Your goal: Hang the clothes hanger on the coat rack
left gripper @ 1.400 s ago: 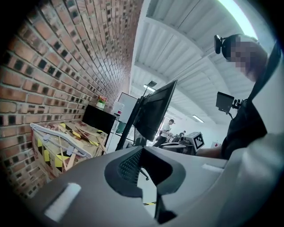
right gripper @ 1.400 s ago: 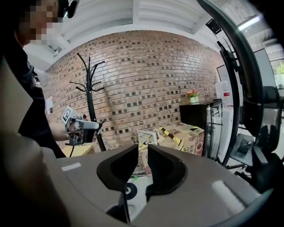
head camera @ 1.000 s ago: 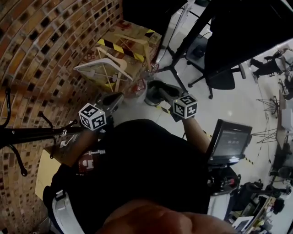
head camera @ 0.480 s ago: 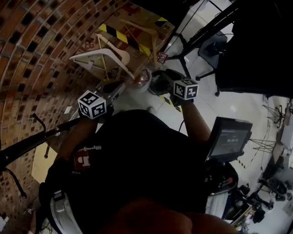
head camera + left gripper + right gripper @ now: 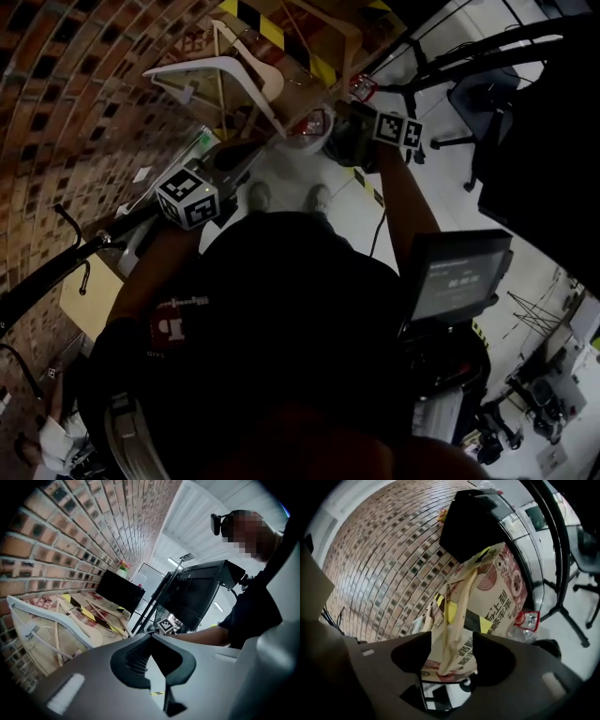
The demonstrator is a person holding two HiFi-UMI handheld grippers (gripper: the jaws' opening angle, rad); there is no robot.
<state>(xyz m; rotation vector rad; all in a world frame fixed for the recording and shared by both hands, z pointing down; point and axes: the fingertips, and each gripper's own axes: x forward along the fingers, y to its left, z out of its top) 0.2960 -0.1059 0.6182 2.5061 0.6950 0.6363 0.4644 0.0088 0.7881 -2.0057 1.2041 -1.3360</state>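
Note:
Several wooden hangers lie on a cardboard box striped with yellow and black tape by the brick wall. In the right gripper view one wooden hanger runs down between the jaws of my right gripper, which are opening wide, and the pads do not press on it. My right gripper hangs just in front of the box. My left gripper is lower left of it, and in its own view its tips meet with nothing between them. The black coat rack slants at the left.
A white hanger-shaped piece lies on the box's near side. A red wrapper lies on the floor by the box. A monitor on a stand is at my right, an office chair and black stand legs beyond.
Both grippers moved forward and down toward the box, the right one farther. The box and hangers now sit nearer the top of the head view.

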